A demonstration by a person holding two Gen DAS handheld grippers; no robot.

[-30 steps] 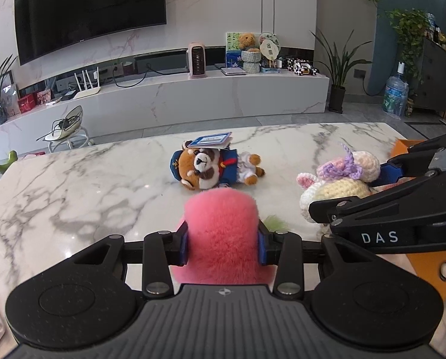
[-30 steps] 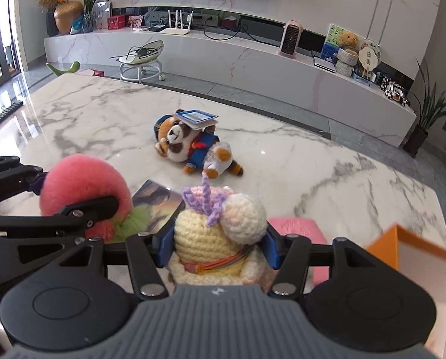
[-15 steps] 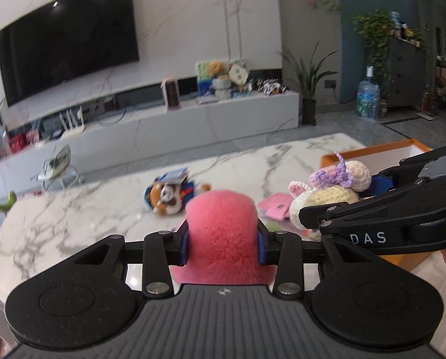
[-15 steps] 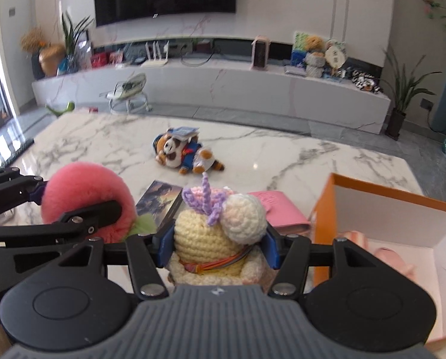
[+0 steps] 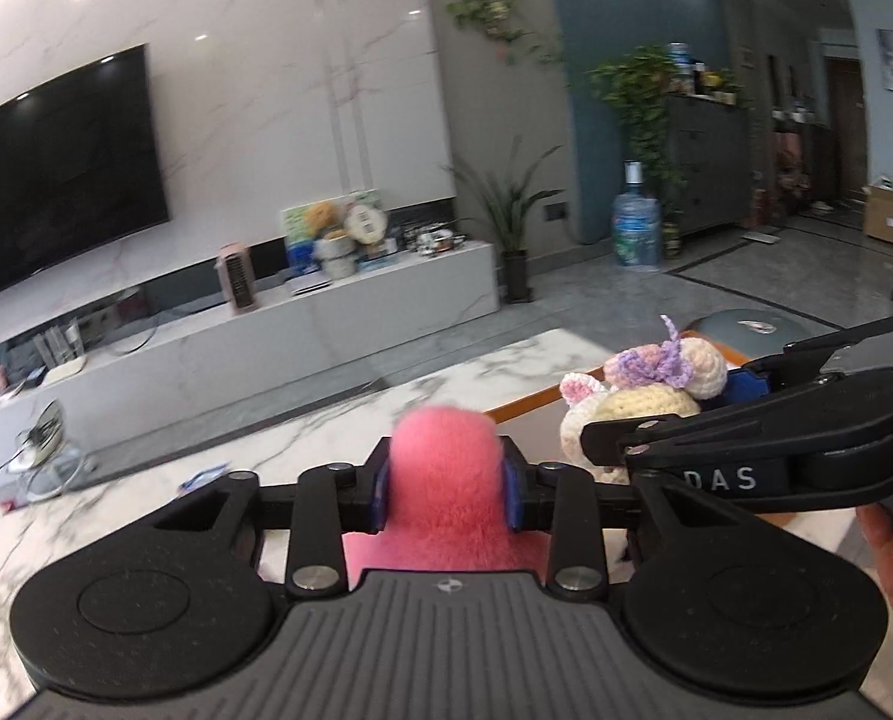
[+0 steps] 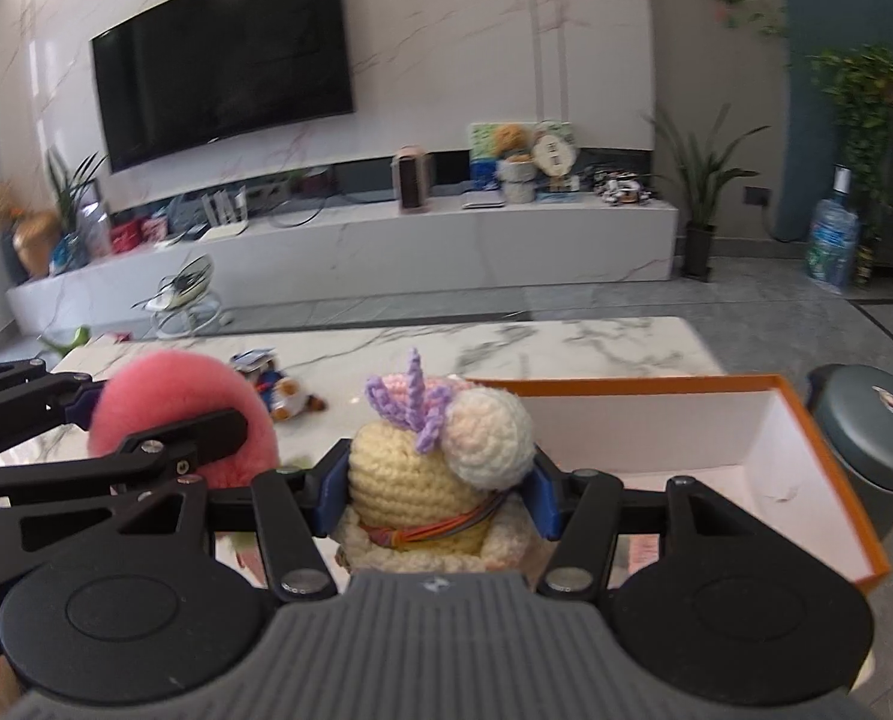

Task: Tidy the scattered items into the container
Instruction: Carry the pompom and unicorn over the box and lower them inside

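From where I'm steering, the marble worktop [image 6: 566,342] runs out ahead, and on its right end sits the orange box [image 6: 830,450], open-topped, white inside. In the right wrist view the box lies at about two o'clock from my right tongs [image 6: 440,498], its near wall just beside them and its long side running left to right. Those tongs are clamped on the crocheted unicorn [image 6: 428,462], held upright. My left tongs [image 5: 444,495] grip the pink fluffy toy [image 5: 444,456]; seen from them, the box edge [image 5: 524,405] peeks out at one o'clock, beyond the unicorn. I judge the right hand nearer the box. A small bear plush [image 6: 281,393] lies on the worktop at eleven o'clock.
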